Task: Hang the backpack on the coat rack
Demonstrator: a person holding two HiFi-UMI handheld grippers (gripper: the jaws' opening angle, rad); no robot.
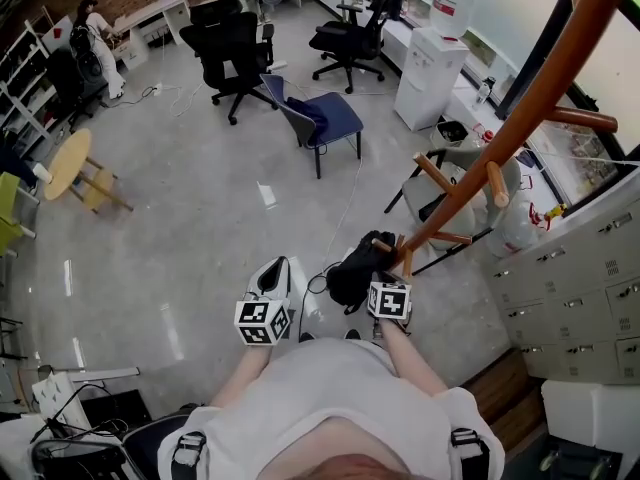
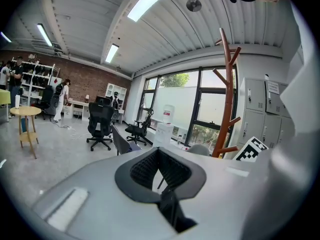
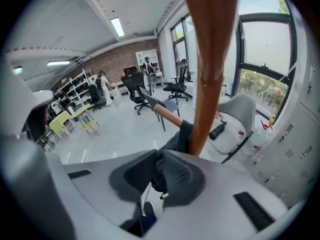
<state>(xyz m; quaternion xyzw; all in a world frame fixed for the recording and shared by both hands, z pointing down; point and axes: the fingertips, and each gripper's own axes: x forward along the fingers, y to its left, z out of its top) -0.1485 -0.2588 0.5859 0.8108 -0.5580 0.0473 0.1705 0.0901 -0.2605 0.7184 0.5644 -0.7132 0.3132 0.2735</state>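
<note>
Backpack [image 3: 183,136] fabric, dark and bunched, is pinched between the jaws of the right gripper [image 3: 159,160]. They stand closed on what looks like a strap or top loop, and the rest of the bag hangs just beyond their tips. Directly past that, the brown pole of the coat rack [image 3: 210,59] rises close in front of the jaws. A low peg [image 3: 167,116] slants off the pole to their far left, and the dark fabric overlaps its root. Whether any strap already lies over that peg cannot be told. In the head view the bag sits low beside the foot of the pole, with the floor [image 1: 200,218] spreading out beyond it.

The left gripper [image 2: 159,151] has its jaw tips together with nothing between them. It points out over the room, away from the bag, and the rack stands off to its right.

The step in hand appears to be bringing the grasped part of the backpack up to a peg. The hanging itself looks not yet done.

The next move probably calls for raising the held loop above a peg's tip. The loop then has to pass over the peg toward the pole, and the jaws should part only once the peg bears the weight. The loop is soft and may fold shut, so the free left gripper could help spread it.
</note>
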